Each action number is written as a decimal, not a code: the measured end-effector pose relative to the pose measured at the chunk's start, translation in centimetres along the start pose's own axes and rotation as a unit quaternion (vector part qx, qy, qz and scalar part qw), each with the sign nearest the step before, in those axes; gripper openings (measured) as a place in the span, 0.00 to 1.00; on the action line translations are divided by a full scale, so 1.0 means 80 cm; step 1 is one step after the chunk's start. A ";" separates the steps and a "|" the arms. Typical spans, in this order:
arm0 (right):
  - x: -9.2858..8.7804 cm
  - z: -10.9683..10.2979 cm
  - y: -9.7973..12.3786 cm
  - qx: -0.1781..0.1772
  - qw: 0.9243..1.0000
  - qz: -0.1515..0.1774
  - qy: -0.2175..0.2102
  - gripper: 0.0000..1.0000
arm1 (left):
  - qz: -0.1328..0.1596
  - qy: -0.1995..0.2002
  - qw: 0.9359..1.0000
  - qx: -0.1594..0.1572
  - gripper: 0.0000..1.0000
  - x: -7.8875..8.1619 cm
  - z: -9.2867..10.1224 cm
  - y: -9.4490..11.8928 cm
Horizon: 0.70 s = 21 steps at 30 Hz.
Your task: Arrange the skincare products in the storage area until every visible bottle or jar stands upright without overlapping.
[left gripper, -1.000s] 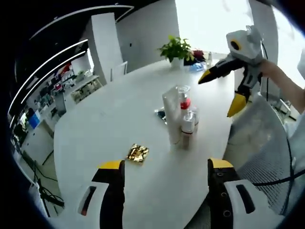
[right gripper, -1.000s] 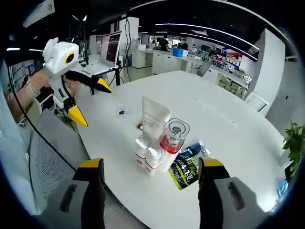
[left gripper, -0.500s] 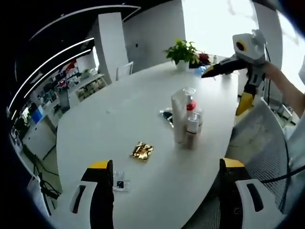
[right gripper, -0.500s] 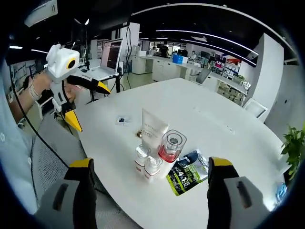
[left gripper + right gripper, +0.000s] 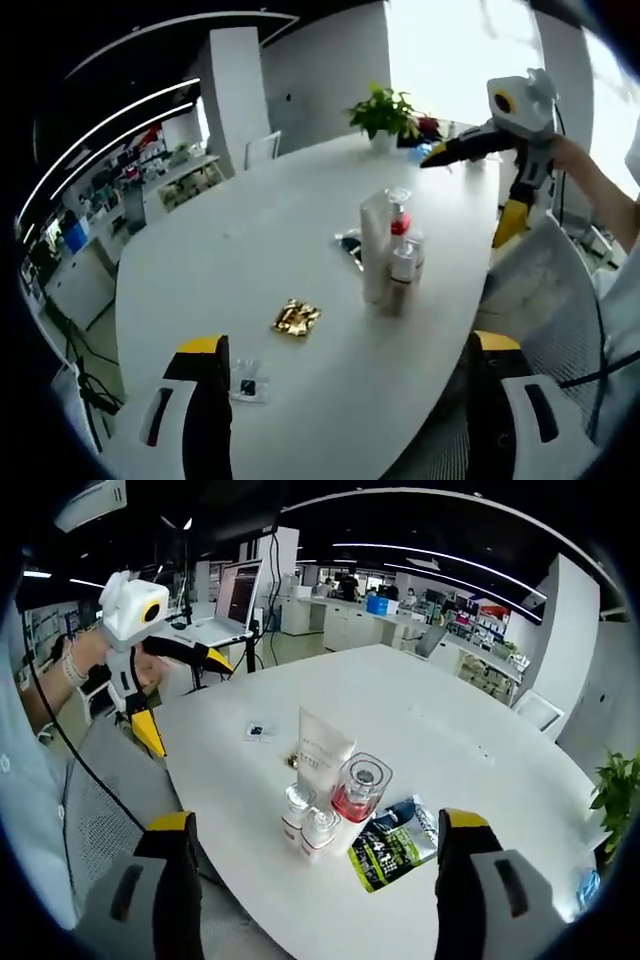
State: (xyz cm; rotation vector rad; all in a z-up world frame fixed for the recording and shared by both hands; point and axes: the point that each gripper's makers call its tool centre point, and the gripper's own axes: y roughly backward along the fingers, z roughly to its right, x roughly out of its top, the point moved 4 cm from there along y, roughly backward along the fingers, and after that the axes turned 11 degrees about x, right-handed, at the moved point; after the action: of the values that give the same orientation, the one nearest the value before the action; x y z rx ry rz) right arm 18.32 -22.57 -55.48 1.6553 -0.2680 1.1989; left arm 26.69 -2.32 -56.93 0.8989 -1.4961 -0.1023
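Near the table's (image 5: 450,730) front edge the skincare cluster stands upright and tight together: white tube (image 5: 320,752), red-based jar (image 5: 357,790), two small pump bottles (image 5: 308,820). A dark sachet (image 5: 395,840) lies just beside them, a gold packet (image 5: 296,317) apart. Since half a second ago both views barely shift; left gripper (image 5: 350,420) and right gripper (image 5: 310,900) hover released, holding nothing, well back. The arranging looks finished.
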 end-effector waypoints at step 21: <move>-0.041 0.042 -0.007 -0.012 0.999 -0.012 -0.045 0.88 | -0.007 0.005 1.000 0.003 0.97 0.006 -0.001 -0.015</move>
State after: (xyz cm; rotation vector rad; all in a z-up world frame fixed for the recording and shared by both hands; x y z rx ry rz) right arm 19.04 -26.26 -58.34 1.6889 -0.3162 1.1000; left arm 27.34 -3.41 -57.18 0.9135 -1.4820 -0.1046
